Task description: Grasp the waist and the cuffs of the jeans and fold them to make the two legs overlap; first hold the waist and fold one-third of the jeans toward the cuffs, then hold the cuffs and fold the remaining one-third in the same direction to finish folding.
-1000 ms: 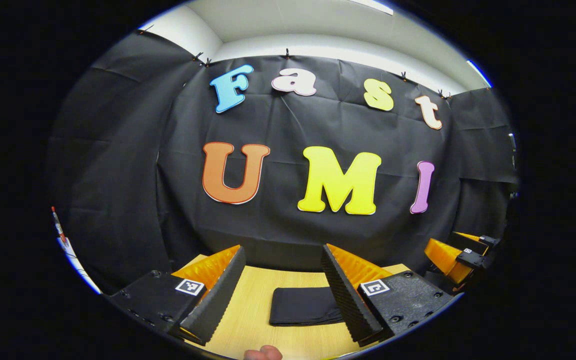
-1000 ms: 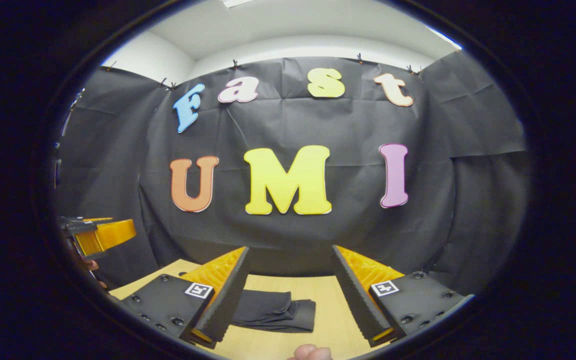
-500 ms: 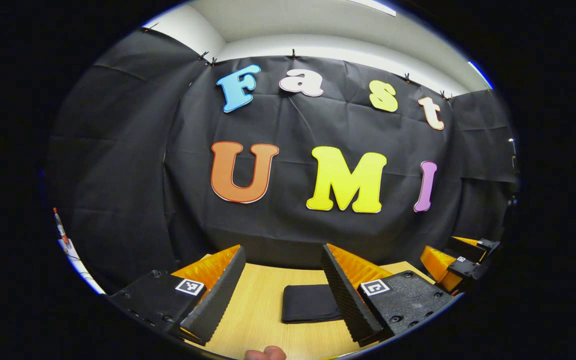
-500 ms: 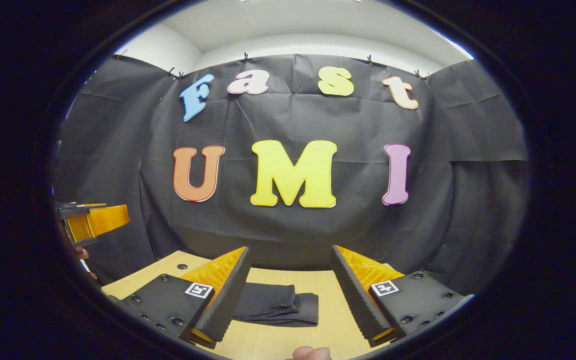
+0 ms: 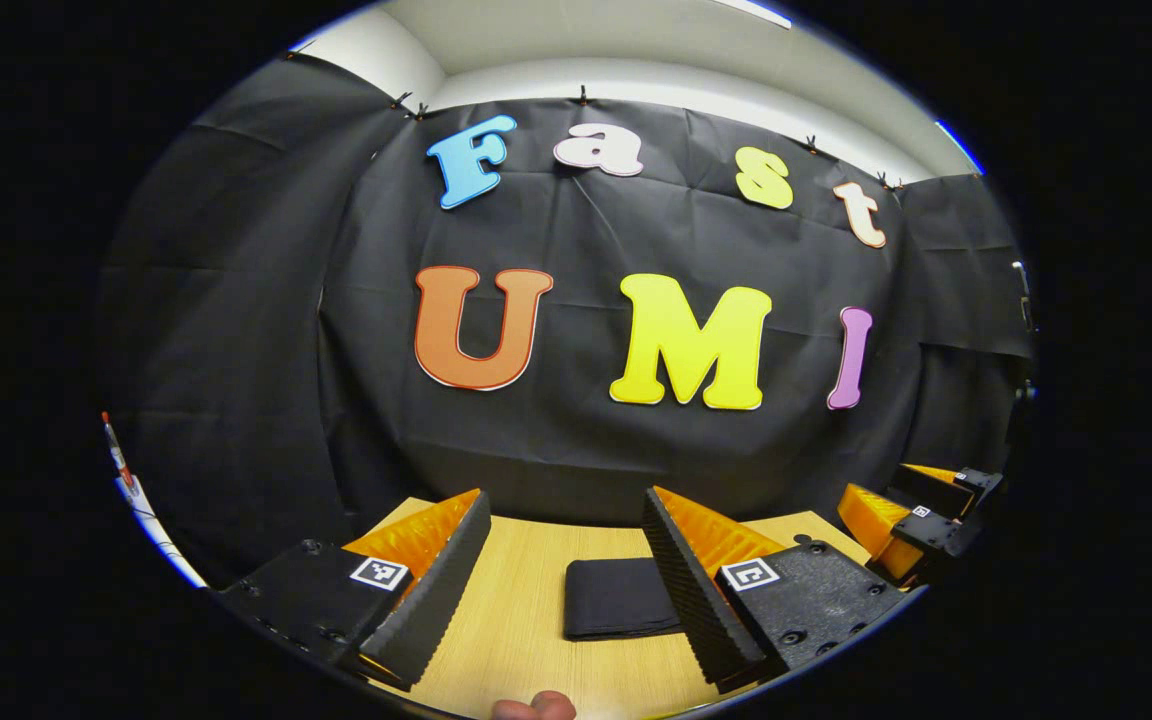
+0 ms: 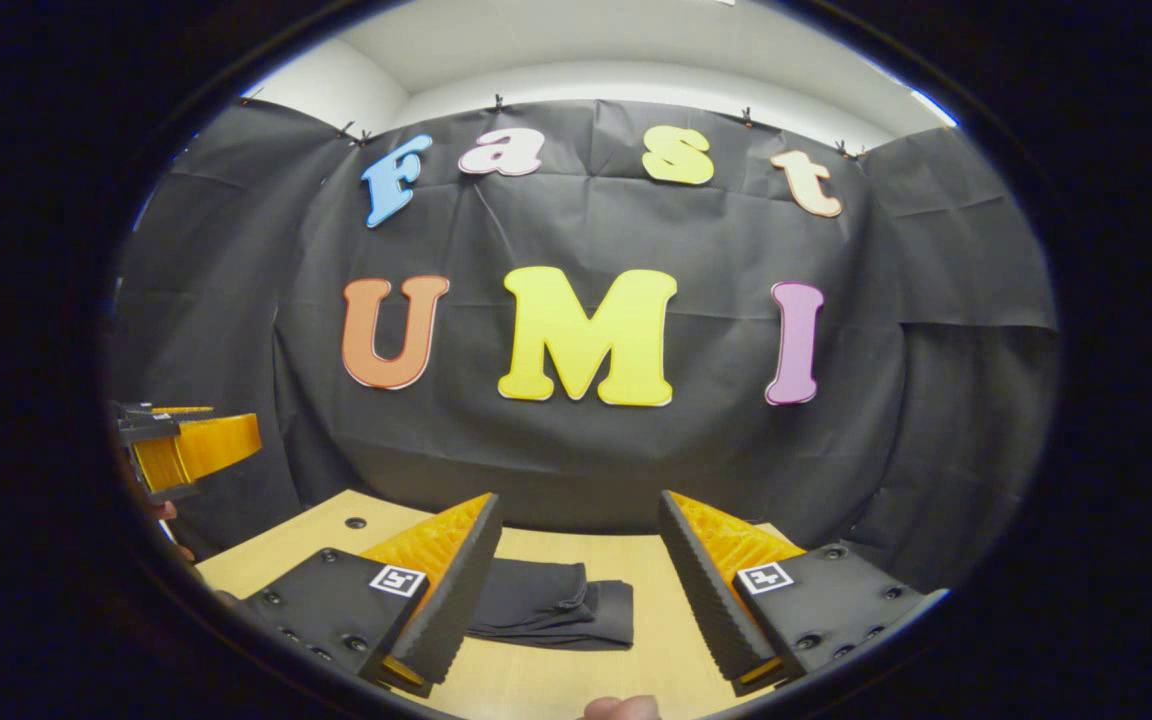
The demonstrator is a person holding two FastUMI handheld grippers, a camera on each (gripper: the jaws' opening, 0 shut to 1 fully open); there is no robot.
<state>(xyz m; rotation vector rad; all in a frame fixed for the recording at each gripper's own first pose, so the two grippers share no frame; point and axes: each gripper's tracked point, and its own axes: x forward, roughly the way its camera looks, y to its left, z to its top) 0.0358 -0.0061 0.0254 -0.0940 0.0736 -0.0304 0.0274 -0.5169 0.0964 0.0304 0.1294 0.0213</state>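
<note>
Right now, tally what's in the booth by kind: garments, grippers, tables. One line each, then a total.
Garments: 1, the folded jeans lying flat on the table.
Grippers: 2, the left gripper and the right gripper, both open and off the cloth.
Tables: 1, the wooden table.
Total: 4

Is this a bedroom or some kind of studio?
Probably a small recording booth, not a bedroom. Black cloth is clipped up as walls, a bare wooden table holds only folded dark jeans, and the left gripper and right gripper hover over it, open.
</note>
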